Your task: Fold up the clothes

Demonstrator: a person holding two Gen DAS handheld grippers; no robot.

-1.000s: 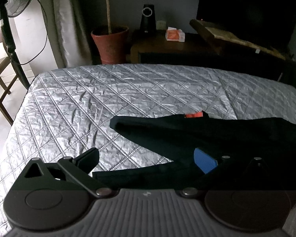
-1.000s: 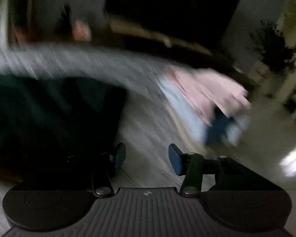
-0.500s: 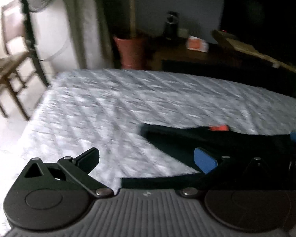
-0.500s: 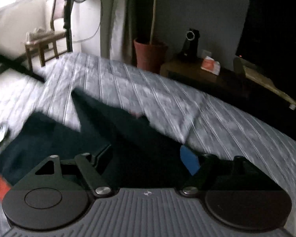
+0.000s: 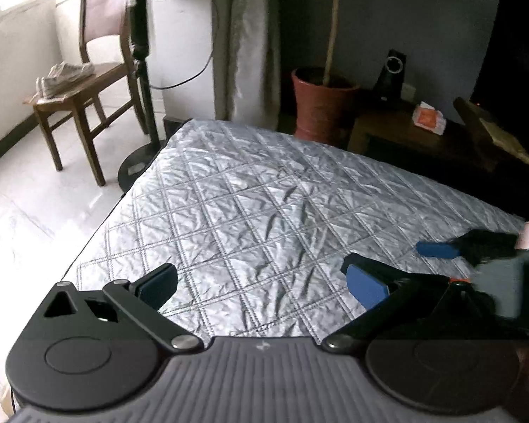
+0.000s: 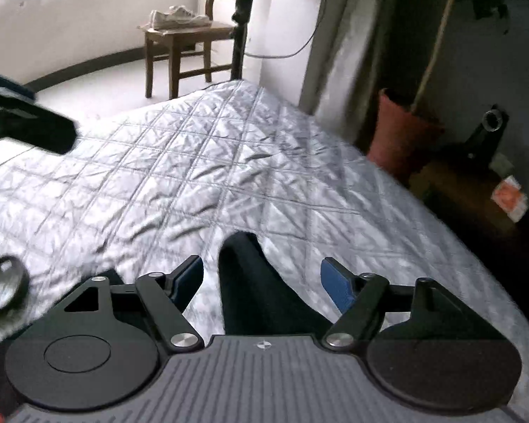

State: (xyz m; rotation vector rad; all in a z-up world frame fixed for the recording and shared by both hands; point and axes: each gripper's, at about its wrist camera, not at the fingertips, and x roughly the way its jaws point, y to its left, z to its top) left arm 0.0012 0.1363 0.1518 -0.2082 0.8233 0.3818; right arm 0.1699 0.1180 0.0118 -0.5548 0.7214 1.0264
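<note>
A black garment lies on the silver quilted bed cover; only one narrow tip of it shows, pointing away from me. My right gripper hovers open right over that tip, one blue-padded finger on each side, with no grip on the cloth. My left gripper is open over bare quilt near the bed's left corner, holding nothing. The right gripper appears at the right edge of the left wrist view. In the right wrist view, a dark finger of the left gripper shows at the far left.
A wooden chair with white sneakers and a fan stand stand on the floor left of the bed. Beyond the far edge are a terracotta pot, a curtain and a dark low table with an orange packet.
Both views have swung left toward the bed's corner. The black garment has left the left wrist view. The right gripper now straddles the garment's tip. Both grippers stayed open.
</note>
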